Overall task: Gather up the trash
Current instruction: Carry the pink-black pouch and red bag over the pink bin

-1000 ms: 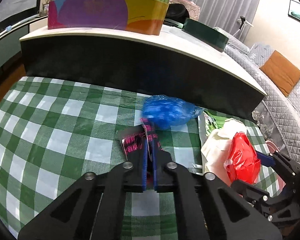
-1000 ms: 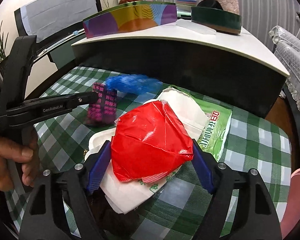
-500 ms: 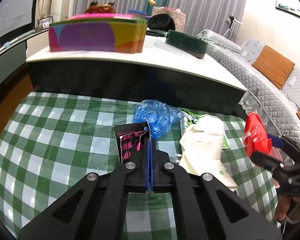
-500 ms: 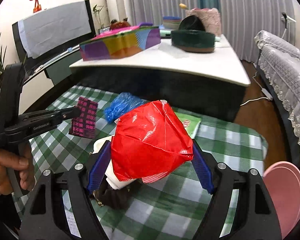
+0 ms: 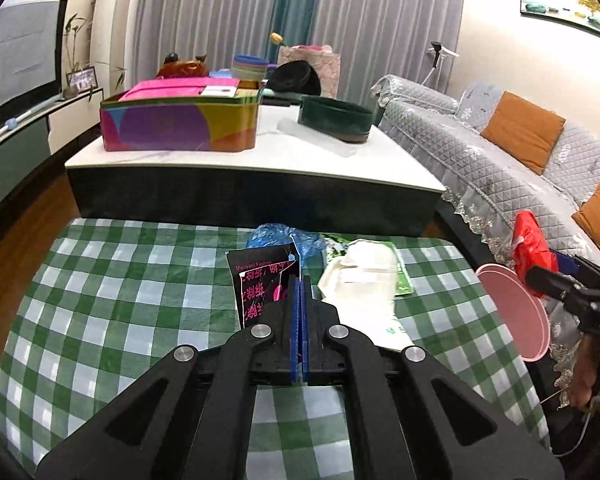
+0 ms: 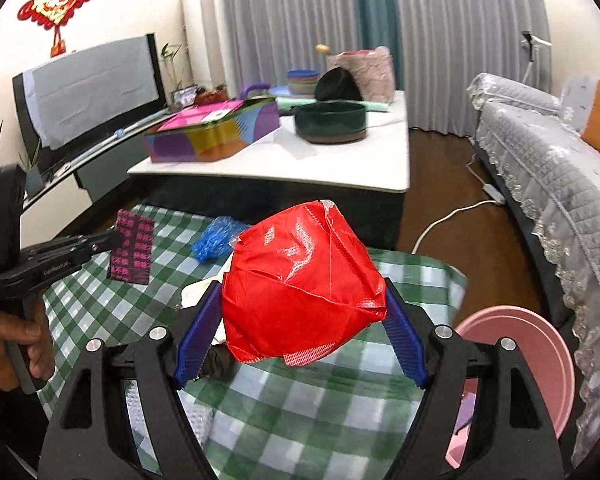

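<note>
My left gripper (image 5: 299,280) is shut on a black packet with pink print (image 5: 260,280) and holds it above the green checked cloth (image 5: 120,300); the packet also shows in the right wrist view (image 6: 132,246). My right gripper (image 6: 300,312) is shut on a crumpled red plastic bag (image 6: 300,284), held up above the table's right end, next to a pink bin (image 6: 540,356). In the left wrist view the red bag (image 5: 530,242) hangs over the pink bin (image 5: 516,312). A blue plastic bag (image 5: 284,238), a white foam container (image 5: 364,280) and a green wrapper (image 5: 402,280) lie on the cloth.
A higher white-topped table (image 5: 260,156) stands behind, bearing a colourful tin box (image 5: 180,124) and a dark green round tin (image 5: 336,122). A grey quilted sofa (image 5: 500,160) with orange cushions is at the right. A TV (image 6: 92,88) stands at the left.
Both grippers have risen and pulled back from the table with their loads. The right gripper with the red bag has swung right, toward the pink bin.
</note>
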The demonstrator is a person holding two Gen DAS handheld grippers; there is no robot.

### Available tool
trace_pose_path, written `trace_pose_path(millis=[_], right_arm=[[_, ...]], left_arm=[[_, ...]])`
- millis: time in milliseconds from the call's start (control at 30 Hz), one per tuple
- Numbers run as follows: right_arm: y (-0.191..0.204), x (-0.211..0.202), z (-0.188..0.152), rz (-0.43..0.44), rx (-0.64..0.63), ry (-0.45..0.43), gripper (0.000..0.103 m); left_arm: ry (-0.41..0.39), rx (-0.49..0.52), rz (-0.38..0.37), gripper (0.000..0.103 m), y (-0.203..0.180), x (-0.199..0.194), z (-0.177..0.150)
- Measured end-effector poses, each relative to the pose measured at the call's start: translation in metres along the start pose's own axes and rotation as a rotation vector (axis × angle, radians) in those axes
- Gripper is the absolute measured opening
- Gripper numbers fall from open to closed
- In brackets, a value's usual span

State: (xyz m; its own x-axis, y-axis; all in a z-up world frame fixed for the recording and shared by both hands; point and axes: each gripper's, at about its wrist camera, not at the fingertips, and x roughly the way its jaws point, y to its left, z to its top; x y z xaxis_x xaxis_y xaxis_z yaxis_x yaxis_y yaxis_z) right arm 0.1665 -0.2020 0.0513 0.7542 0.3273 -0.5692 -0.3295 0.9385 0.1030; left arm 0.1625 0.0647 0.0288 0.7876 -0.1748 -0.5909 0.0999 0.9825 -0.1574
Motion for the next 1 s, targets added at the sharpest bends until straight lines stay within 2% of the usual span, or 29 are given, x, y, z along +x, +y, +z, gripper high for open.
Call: trace_pose_path(millis=[300,467,700,1000], right_arm=[[-0.024,-0.041,-0.006,-0.069,0.034,-0.022,0.076],[-0.045,-0.067,0.002,-0.094,0.071,-0.034,0.076],[-0.086,-0.107,0.018,-0.173,0.033,-0.069,0.076],[-0.134,-0.116,-0.002,-0.227,0.144,-0.096,0.076]], left_arm=[[-0.026,0.016,-0.039,0.0,-0.019,-0.019,-0.003],[-0.04,0.039,-0.066,0.0,-0.035,-0.024,-0.004],[-0.045,0.07,-0.097,0.0,-0.057,-0.025,-0.006],[-0.036,0.106,-0.12,0.0,-0.085,-0.017,-0.011]])
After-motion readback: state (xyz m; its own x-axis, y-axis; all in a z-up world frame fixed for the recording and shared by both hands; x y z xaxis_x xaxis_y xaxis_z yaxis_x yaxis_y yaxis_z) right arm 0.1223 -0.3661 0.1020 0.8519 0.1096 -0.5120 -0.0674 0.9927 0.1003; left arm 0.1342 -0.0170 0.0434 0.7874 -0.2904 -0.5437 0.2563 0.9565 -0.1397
